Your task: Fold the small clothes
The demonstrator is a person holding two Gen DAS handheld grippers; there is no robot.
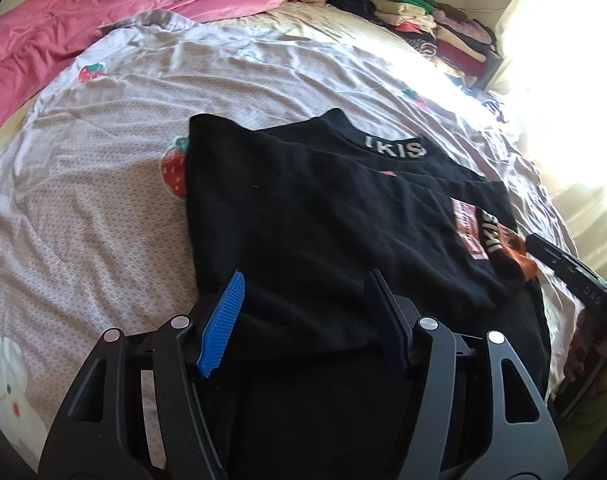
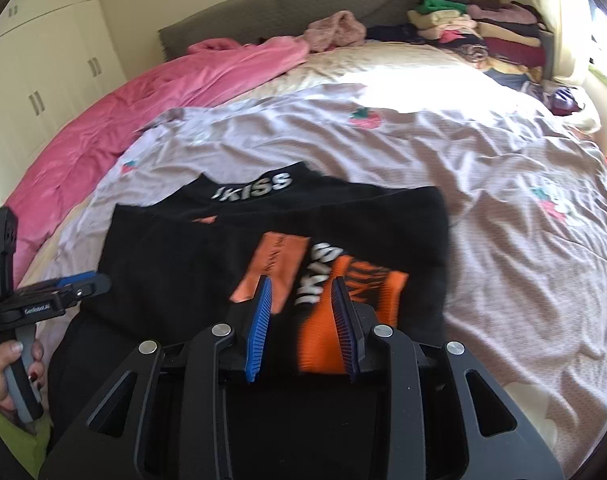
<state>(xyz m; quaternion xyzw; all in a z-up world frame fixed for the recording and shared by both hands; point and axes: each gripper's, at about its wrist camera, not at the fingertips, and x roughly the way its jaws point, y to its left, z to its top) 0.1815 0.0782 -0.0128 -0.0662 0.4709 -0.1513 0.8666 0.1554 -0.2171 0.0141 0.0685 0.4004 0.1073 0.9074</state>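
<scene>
A black shirt (image 1: 311, 216) with white "IKISS" lettering on the collar and an orange print lies partly folded on the bed; it also shows in the right wrist view (image 2: 175, 256). My left gripper (image 1: 307, 312) is open and empty, just above the shirt's near left part. My right gripper (image 2: 303, 312) is open and empty over the orange print (image 2: 323, 336) near the shirt's front edge. The left gripper also appears at the left edge of the right wrist view (image 2: 91, 282), and the right gripper at the right edge of the left wrist view (image 1: 575, 276).
The bed has a pale strawberry-print sheet (image 1: 103, 184). A pink duvet (image 1: 83, 28) lies bunched at the far left. Stacks of folded clothes (image 2: 483, 36) sit at the far right by the headboard. White wardrobes (image 2: 51, 48) stand at the left.
</scene>
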